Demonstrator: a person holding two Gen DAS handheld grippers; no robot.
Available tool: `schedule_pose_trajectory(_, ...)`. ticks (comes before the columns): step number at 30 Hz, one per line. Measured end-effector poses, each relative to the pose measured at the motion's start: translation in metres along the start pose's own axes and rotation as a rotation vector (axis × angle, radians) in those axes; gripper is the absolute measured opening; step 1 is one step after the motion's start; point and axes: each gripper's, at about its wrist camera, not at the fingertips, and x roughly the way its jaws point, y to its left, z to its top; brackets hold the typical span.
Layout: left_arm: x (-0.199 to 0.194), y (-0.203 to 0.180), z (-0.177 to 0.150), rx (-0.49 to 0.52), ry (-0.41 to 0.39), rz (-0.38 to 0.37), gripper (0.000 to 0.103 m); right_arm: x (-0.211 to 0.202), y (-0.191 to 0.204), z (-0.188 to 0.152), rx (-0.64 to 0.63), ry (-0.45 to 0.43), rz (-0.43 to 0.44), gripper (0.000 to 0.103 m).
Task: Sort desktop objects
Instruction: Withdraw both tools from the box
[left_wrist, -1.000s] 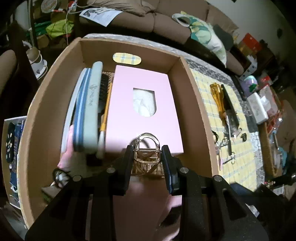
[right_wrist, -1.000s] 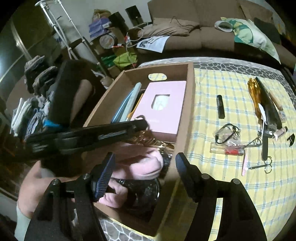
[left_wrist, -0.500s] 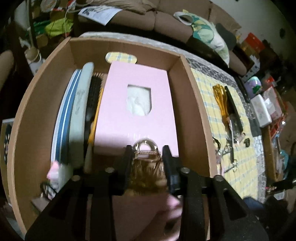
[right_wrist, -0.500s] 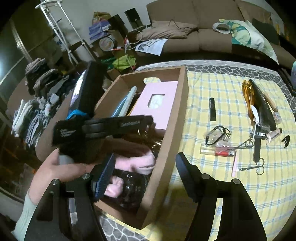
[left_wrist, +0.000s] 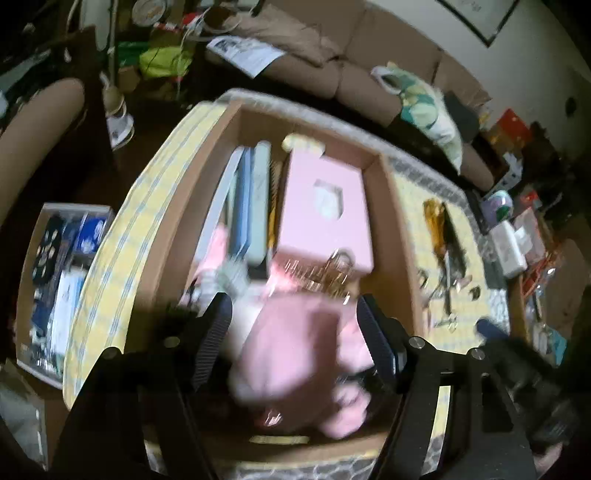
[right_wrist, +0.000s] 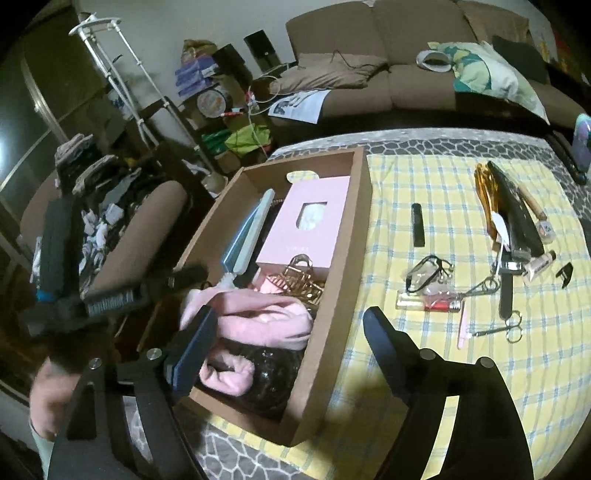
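A gold hair claw clip (right_wrist: 300, 281) lies inside the cardboard box (right_wrist: 334, 291), against the near end of a pink tissue box (right_wrist: 306, 225); it also shows, blurred, in the left wrist view (left_wrist: 325, 275). My left gripper (left_wrist: 295, 325) is open and empty above the box; it shows at the box's left in the right wrist view (right_wrist: 147, 288). My right gripper (right_wrist: 288, 343) is open and empty above the box's near right wall. Pink cloth (right_wrist: 258, 321) lies in the near part of the box.
On the yellow checked cloth (right_wrist: 443, 369) to the right of the box lie a black tube (right_wrist: 417, 225), a lighter (right_wrist: 428, 304), small scissors (right_wrist: 506, 328), a pink nail file (right_wrist: 462, 326), a black comb (right_wrist: 513, 214) and an amber comb (right_wrist: 485, 195). A sofa (right_wrist: 388, 74) stands behind.
My left gripper has opened, let go of the gold claw clip in the box, and drawn back and up. The right gripper has shifted a little toward the table.
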Motion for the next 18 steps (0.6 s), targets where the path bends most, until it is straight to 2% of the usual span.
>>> schedule_pose_trajectory(3,0.001,0.005,-0.013,0.013,0.029,0.013,0.067,-0.005,0.000,-0.002,-0.001,-0.004,-0.001,0.089)
schedule_pose_trajectory(6,-0.002,0.000,-0.018,0.072,0.027,0.042,0.067,-0.011,-0.001,-0.006,0.006,-0.006,0.001,0.090)
schedule_pose_trajectory(8,-0.001,-0.005,-0.021,0.123,0.029,0.077,0.064,-0.016,-0.004,-0.011,0.025,-0.015,-0.001,0.092)
schedule_pose_trajectory(10,0.004,-0.010,-0.023,0.168,0.045,0.099,0.046,-0.018,-0.007,-0.015,0.043,-0.010,0.006,0.092)
schedule_pose_trajectory(11,0.008,-0.012,-0.024,0.176,0.053,0.091,0.043,-0.018,-0.008,-0.017,0.049,-0.007,0.009,0.092)
schedule_pose_trajectory(18,0.026,-0.025,-0.022,0.232,0.065,0.147,0.038,-0.011,-0.008,-0.019,0.044,0.021,0.013,0.092)
